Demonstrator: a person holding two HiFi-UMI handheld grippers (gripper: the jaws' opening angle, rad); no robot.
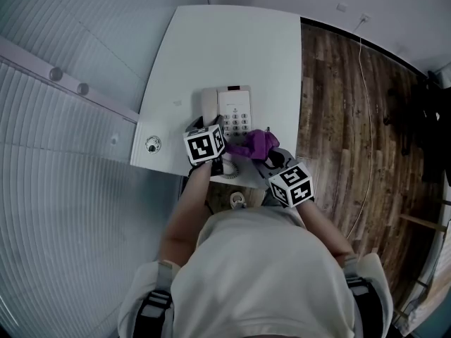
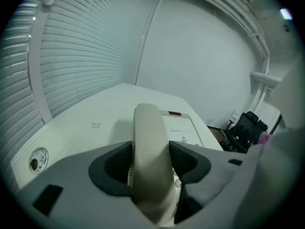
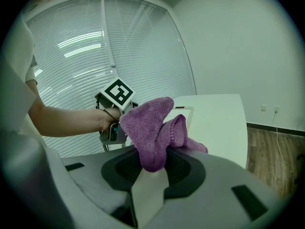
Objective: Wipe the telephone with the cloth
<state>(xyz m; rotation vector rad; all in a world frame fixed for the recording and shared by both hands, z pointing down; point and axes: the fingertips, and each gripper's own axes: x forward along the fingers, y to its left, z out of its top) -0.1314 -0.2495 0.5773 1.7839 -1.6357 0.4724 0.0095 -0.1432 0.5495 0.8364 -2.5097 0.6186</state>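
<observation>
Up front: person's white shirt [image 1: 261, 273] fills the bottom of the head view, both forearms reaching out to the table edge.
Left gripper [image 2: 151, 162]: clamped on the cream plastic telephone handset [image 2: 150, 137], a dark pad pressing each side of it.
Right gripper [image 3: 153, 163]: pinching a purple fluffy terry cloth [image 3: 152, 128]; the bunched cloth sticks up and flops forward over the jaws.
Where the phone is: white push-button desk telephone [image 1: 234, 111] sits on the white rectangular table [image 1: 232, 41], close to the edge by the person.
Which way it points: keypad faces up, and the handset's long axis runs straight away from the person, along the phone's left side.
In the way: left gripper's marker cube covers the handset's near end in the head view, and the cloth covers the phone's near right corner.
Handset lifted or resting: can't tell.
Other stuff: round silver cable port [image 1: 153, 144] at the table's near-left corner, white slatted window blinds [image 2: 81, 56] to the left, brown wood-plank floor [image 1: 338, 118] to the right with a thin white cable [image 1: 368, 118] across it, and a black office chair [image 2: 245, 128] past the table.
</observation>
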